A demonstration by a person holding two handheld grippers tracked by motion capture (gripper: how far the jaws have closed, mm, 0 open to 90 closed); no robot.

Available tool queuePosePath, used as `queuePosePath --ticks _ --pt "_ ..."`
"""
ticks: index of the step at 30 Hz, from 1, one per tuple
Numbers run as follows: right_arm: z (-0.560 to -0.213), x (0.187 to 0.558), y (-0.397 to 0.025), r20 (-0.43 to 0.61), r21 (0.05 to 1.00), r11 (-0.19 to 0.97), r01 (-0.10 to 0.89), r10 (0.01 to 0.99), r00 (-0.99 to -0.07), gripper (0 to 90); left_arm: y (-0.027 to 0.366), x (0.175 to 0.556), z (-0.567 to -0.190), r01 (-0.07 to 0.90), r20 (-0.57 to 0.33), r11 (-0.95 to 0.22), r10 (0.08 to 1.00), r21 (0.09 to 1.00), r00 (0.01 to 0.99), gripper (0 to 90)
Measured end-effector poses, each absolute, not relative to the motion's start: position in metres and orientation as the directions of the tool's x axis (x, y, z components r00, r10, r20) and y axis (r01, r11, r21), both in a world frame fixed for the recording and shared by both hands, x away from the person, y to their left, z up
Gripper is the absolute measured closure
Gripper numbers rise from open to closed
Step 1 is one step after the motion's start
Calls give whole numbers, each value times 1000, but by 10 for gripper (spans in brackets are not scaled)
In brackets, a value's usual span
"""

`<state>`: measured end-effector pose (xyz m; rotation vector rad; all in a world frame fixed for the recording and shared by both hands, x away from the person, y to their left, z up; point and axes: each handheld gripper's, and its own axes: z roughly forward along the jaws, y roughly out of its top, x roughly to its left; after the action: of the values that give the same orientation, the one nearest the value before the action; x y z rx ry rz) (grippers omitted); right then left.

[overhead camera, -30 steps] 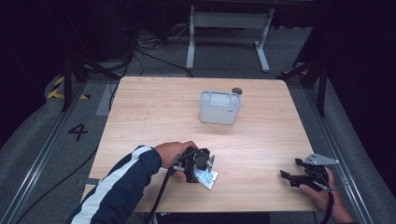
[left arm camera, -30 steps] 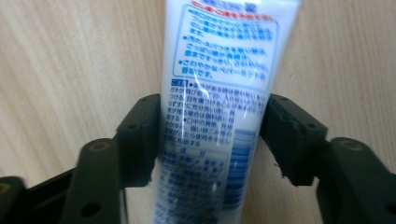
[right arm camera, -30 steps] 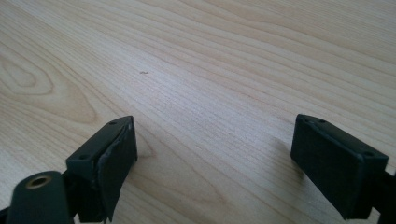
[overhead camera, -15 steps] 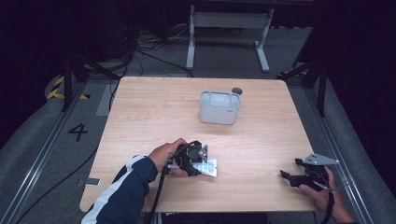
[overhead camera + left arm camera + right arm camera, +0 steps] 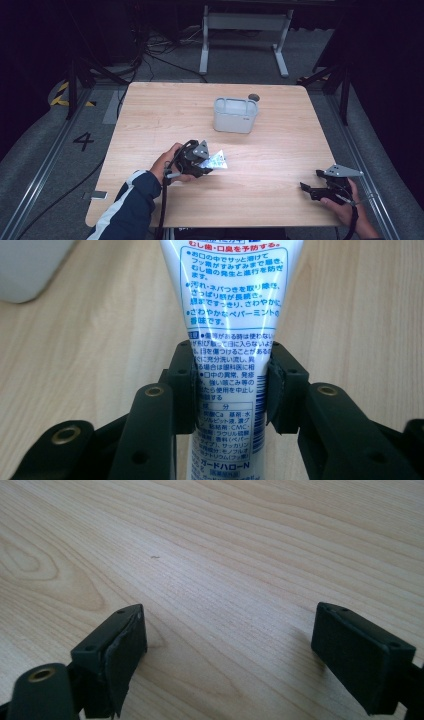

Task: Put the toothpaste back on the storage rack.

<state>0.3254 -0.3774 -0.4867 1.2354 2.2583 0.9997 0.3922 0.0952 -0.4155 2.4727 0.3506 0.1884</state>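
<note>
Left gripper [image 5: 230,390] was clamped across the flat lower part of one toothpaste tube [image 5: 232,315], both jaws pressing its sides; the tube lay near the table's [image 5: 280,190] front-left middle. Right gripper [image 5: 230,650] rested with jaws wide apart over bare wood near the front-right corner. Count: one tube, one grey container [image 5: 235,114], one small dark round object [image 5: 253,97] just behind it. Open wood separated tube and container. Tube's cap end was cut off in the left gripper view.

Left gripper [image 5: 209,161] is clamped tight mid-table; right gripper [image 5: 309,189] rests wide apart.
</note>
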Motion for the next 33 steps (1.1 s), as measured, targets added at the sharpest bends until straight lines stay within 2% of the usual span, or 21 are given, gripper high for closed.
queuePosePath --ticks 10,33 --pt "-487 325 -377 9 737 361 571 840 -543 149 111 394 -400 235 42 -661 375 712 926 645" --pt "-487 325 -378 10 737 361 572 839 -543 149 113 407 -378 270 9 -524 468 808 883 657"
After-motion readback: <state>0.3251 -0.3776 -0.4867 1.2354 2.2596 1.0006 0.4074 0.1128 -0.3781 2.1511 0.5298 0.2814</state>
